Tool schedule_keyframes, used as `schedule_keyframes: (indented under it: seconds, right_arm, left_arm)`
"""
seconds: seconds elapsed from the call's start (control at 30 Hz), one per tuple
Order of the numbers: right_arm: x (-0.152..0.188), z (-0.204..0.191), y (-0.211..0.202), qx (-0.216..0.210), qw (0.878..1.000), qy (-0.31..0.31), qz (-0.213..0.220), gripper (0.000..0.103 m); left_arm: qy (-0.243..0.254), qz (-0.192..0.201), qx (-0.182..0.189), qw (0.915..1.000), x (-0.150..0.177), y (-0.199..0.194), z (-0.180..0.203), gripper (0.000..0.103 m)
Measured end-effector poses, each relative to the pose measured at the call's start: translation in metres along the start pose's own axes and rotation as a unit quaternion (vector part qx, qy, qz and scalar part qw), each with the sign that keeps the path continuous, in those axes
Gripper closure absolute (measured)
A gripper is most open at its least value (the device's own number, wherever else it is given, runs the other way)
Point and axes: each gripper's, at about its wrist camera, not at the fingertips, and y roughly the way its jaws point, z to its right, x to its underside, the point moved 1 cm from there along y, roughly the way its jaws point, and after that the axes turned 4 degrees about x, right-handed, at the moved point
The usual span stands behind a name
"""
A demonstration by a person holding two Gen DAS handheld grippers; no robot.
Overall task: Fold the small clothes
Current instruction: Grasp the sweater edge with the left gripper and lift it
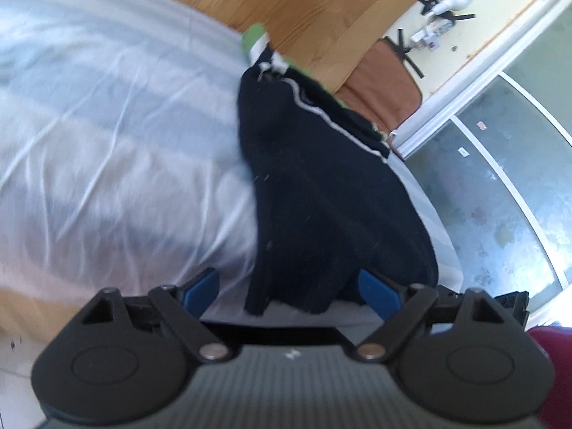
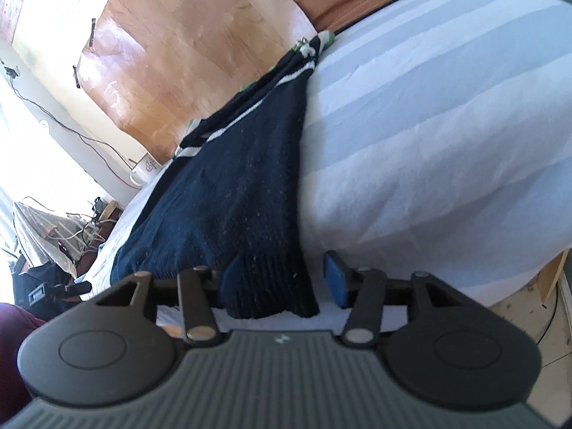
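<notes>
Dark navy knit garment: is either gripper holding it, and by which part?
Neither clearly grips it. The dark navy knit garment hangs its ribbed hem between the wide-open blue pads of the left gripper and right gripper; whether any pad touches it cannot be told.

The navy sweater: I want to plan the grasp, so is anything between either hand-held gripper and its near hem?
Nothing visible. The navy sweater lies on the striped bedsheet, its hem already between the open fingers of the left hand-held gripper and the right hand-held gripper.
</notes>
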Motion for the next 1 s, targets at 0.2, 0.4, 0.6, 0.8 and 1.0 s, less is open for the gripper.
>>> schedule_keyframes:
  seconds: [0.2, 0.4, 0.6, 0.8, 1.0]
  right_arm:
    - [-0.001, 0.009, 0.012, -0.026, 0.999, 0.017, -0.037, 0.051]
    - [-0.008, -0.018, -0.017, -0.062, 0.996, -0.045, -0.037, 0.092]
    - [-0.055, -0.022, -0.037, -0.112, 0.992, -0.012, 0.065, 0.092]
    - [-0.112, -0.024, 0.005, -0.099, 0.99, -0.002, 0.097, 0.092]
    - [-0.154, -0.023, 0.074, -0.017, 0.994, 0.016, 0.105, 0.084]
  left_arm:
    - [-0.034, -0.028, 0.025, 0.9987, -0.003, 0.033, -0.015, 0.048]
    - [-0.03, -0.059, 0.142, 0.9877, -0.009, 0.015, -0.003, 0.095]
    - [-0.053, 0.051, 0.236, 0.969, -0.064, -0.007, 0.006, 0.094]
    - [-0.049, 0.067, 0.177, 0.9807, -0.128, 0.04, 0.001, 0.094]
    - [-0.042, 0.066, 0.059, 0.9952, -0.183, 0.095, -0.01, 0.088]
